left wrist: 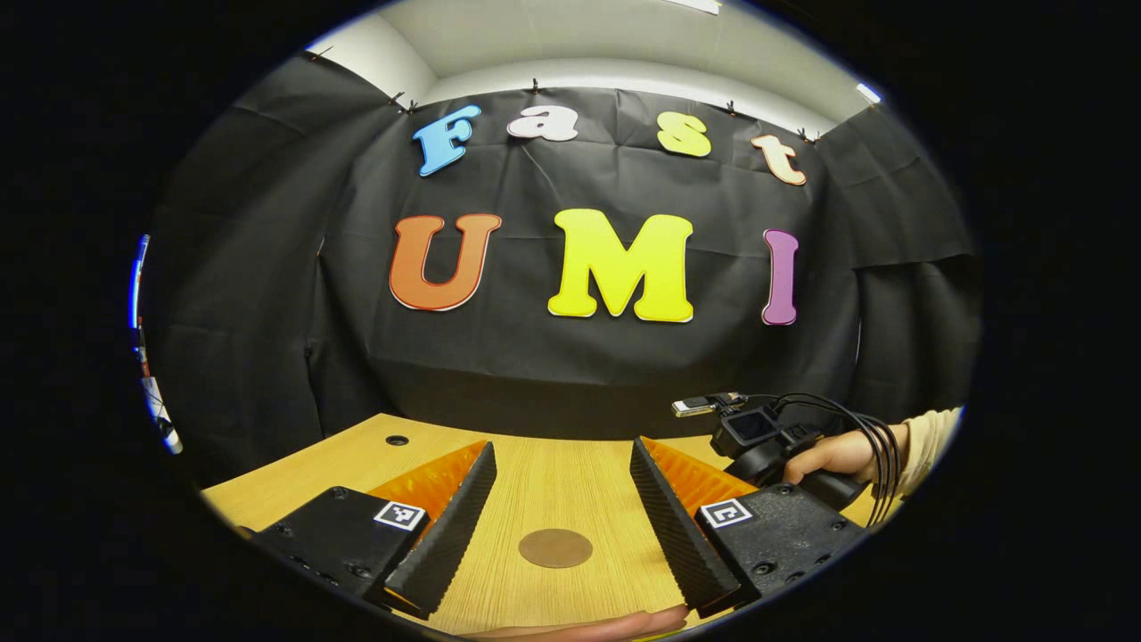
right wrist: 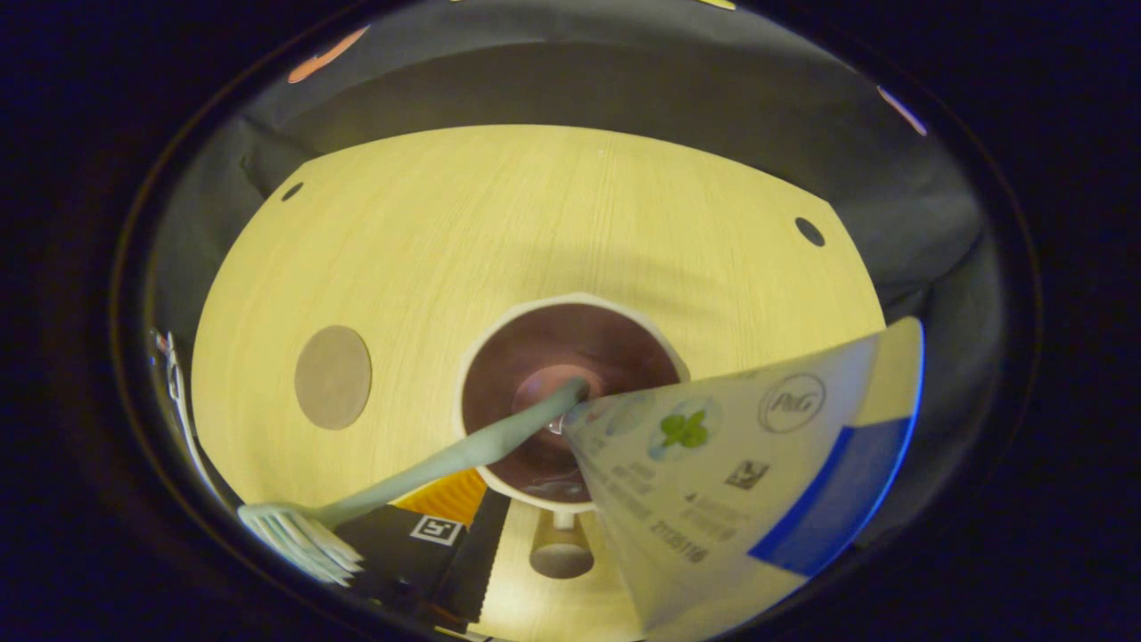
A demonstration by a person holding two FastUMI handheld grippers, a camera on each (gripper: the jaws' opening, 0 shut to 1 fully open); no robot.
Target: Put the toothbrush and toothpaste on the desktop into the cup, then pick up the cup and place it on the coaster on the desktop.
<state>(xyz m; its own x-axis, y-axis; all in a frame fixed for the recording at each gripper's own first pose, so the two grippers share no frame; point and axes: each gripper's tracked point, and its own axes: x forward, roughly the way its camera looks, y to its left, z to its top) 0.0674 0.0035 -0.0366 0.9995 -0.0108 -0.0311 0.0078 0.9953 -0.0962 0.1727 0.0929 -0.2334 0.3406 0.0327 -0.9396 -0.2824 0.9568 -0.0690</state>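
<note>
In the right gripper view I look straight down into the white cup [right wrist: 499,343], which stands on the wooden table with its handle [right wrist: 560,548] toward me. A pale green toothbrush [right wrist: 428,473] leans in it, bristles up at the lower left. The toothpaste tube [right wrist: 731,473] also stands in the cup, its flat end close to the camera. My right gripper [right wrist: 570,499] hovers above the cup; one finger [right wrist: 477,544] shows apart from the tube, and the tube hides the other. The round brown coaster [right wrist: 332,376] lies left of the cup. My left gripper [left wrist: 562,446] is open low over the coaster [left wrist: 555,547].
In the left gripper view, a hand [left wrist: 833,455] at the right holds the other gripper [left wrist: 758,437], with black cables looping off it. The table [right wrist: 535,214] has small round holes [right wrist: 809,231] near its far corners. Black cloth walls surround it.
</note>
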